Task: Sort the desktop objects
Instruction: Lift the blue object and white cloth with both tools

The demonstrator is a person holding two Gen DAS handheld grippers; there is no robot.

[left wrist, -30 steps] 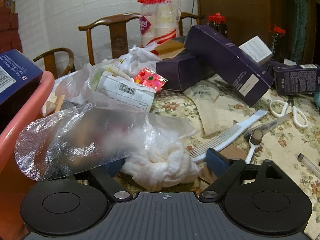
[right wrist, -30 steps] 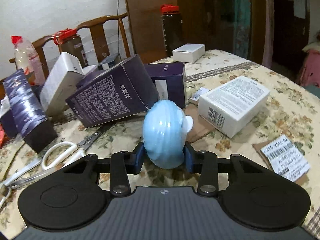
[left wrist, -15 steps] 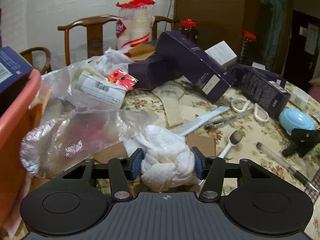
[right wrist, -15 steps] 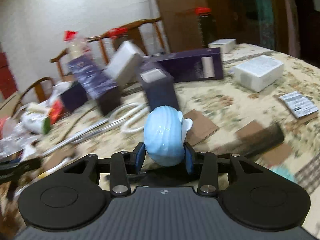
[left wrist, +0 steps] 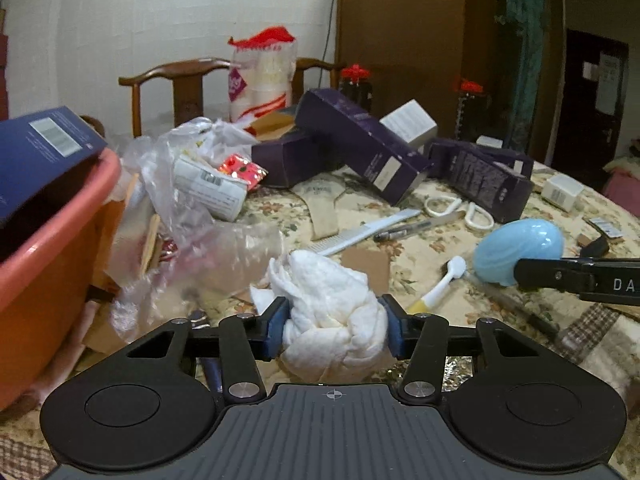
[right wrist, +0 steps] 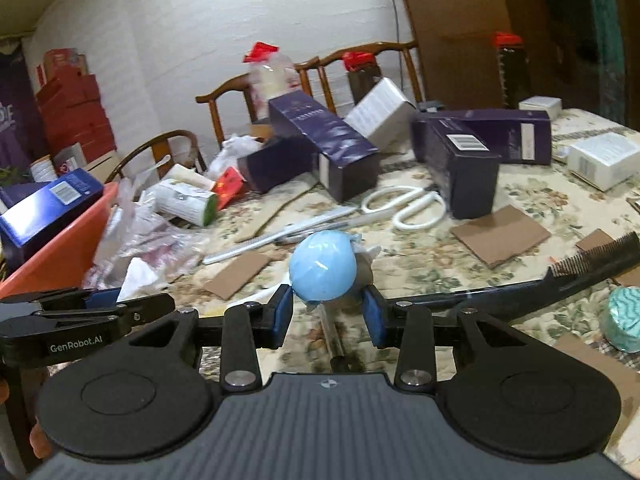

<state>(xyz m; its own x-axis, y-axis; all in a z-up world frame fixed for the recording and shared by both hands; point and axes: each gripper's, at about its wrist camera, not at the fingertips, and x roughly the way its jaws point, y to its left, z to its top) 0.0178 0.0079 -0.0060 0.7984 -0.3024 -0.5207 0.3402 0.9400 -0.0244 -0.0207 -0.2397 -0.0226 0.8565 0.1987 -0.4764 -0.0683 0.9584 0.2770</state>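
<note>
My left gripper (left wrist: 334, 330) is shut on a crumpled white cloth (left wrist: 328, 300), held just above the flowered tablecloth. Its blue pads press into both sides of the wad. My right gripper (right wrist: 328, 306) is shut on a pale blue egg-shaped object (right wrist: 322, 266) with a small white knob. In the left wrist view the blue egg (left wrist: 520, 252) hangs at the right, with a black finger of the right gripper across it. A salmon tub (left wrist: 52, 240) stands at the left with a dark blue box (left wrist: 40, 148) leaning in it.
Purple cartons (left wrist: 360, 148), white boxes (right wrist: 604, 158), white-handled scissors (right wrist: 404, 204), a white comb (left wrist: 368, 230), a black comb (right wrist: 592, 260), a toothbrush (left wrist: 440, 284), cardboard scraps (right wrist: 500, 236) and crinkled plastic bags (left wrist: 192, 216) litter the table. Wooden chairs (left wrist: 176, 80) stand behind it.
The left gripper went from open around the white cloth to shut on it and carried it rightward. The right gripper swung left with the blue egg, closer to the left gripper.
</note>
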